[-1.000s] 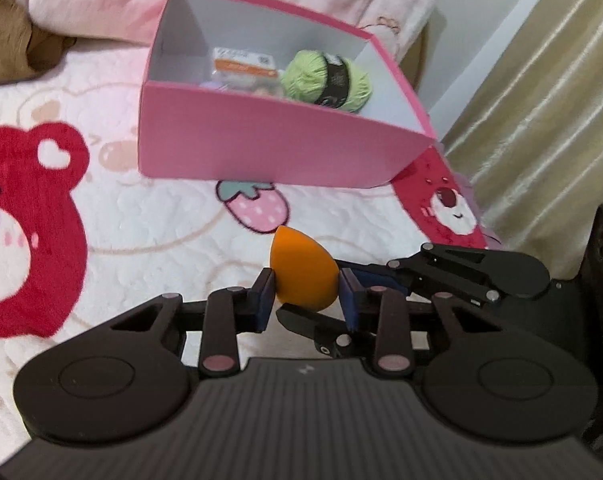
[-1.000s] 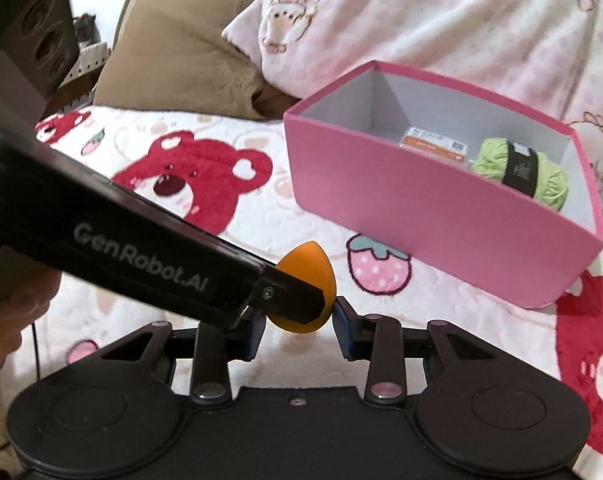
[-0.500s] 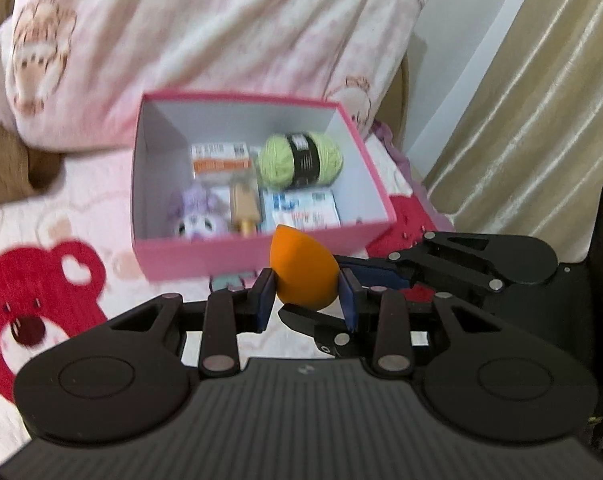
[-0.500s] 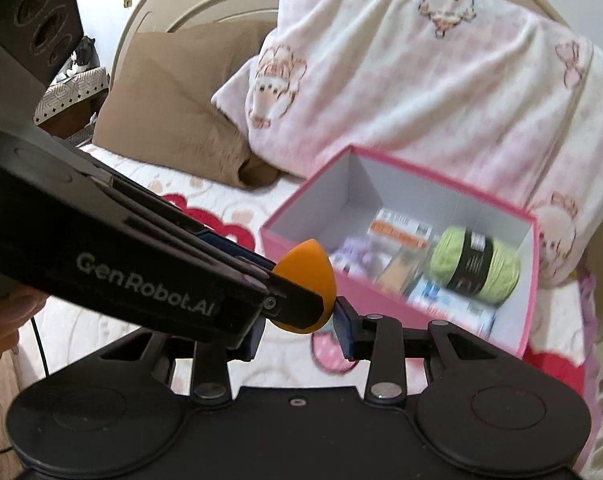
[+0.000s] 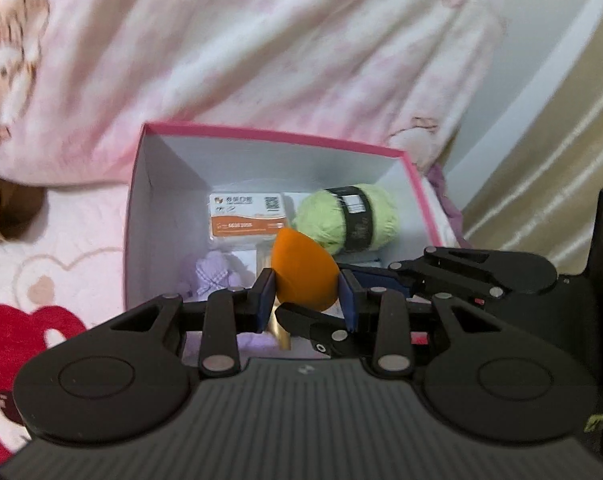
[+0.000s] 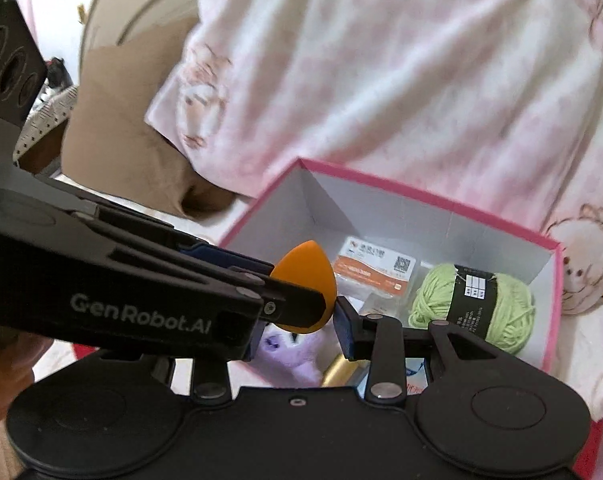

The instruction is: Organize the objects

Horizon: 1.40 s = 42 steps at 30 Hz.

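Both the left gripper (image 5: 306, 296) and right gripper (image 6: 297, 326) clamp the orange sponge (image 5: 303, 270) above the pink box (image 5: 415, 176). Uneven release could fling it outside the box.

Orange teardrop sponge (image 5: 303, 276) point-up, over open pink box (image 5: 261, 135)

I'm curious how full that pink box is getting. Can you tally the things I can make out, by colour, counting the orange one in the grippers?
Orange: 2, the sponge and the card packet
Green: 1, the yarn ball
Purple: 1, the plush toy
Gold: 1, the tube
Total: 5; a blurred white packet is uncounted.
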{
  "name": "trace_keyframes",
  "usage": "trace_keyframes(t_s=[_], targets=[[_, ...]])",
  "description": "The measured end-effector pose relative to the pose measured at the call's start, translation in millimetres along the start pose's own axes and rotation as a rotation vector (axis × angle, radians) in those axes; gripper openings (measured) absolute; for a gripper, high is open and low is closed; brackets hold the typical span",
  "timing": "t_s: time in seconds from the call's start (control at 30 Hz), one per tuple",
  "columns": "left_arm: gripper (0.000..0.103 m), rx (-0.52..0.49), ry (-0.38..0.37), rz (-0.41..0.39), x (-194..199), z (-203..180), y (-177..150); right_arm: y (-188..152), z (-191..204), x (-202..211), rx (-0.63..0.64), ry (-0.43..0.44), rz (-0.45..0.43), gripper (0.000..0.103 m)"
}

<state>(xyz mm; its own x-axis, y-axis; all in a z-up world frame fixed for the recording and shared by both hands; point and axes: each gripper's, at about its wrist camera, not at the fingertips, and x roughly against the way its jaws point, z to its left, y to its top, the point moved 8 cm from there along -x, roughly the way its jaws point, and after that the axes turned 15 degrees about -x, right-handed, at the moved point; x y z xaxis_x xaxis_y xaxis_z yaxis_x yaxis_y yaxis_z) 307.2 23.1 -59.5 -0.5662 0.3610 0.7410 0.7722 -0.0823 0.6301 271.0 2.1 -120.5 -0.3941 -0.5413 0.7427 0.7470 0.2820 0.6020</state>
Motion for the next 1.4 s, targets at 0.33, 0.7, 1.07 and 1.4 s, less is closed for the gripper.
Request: trace_keyframes(t_s=[0.33,0.7,1.07,1.4], targets=[[0.033,0.090,-0.009,0.056,-63,29,-4,-1,-26,-62,-0.041,-0.018,0.097,0.042],[0.033,0.125,0.023,0.097,-88,49,-16,-9,-34,-69,-0.037,0.001,0.129,0.044],[0.061,0.046,0.107,0.056,-74,39,-10,-19,-34,-46,-0.056,0.026,0.060,0.045],[0.088,-0.029,0.226,-0.012,-7,14,-20,-37,-23,15,-0.067,0.090,-0.055,0.045]])
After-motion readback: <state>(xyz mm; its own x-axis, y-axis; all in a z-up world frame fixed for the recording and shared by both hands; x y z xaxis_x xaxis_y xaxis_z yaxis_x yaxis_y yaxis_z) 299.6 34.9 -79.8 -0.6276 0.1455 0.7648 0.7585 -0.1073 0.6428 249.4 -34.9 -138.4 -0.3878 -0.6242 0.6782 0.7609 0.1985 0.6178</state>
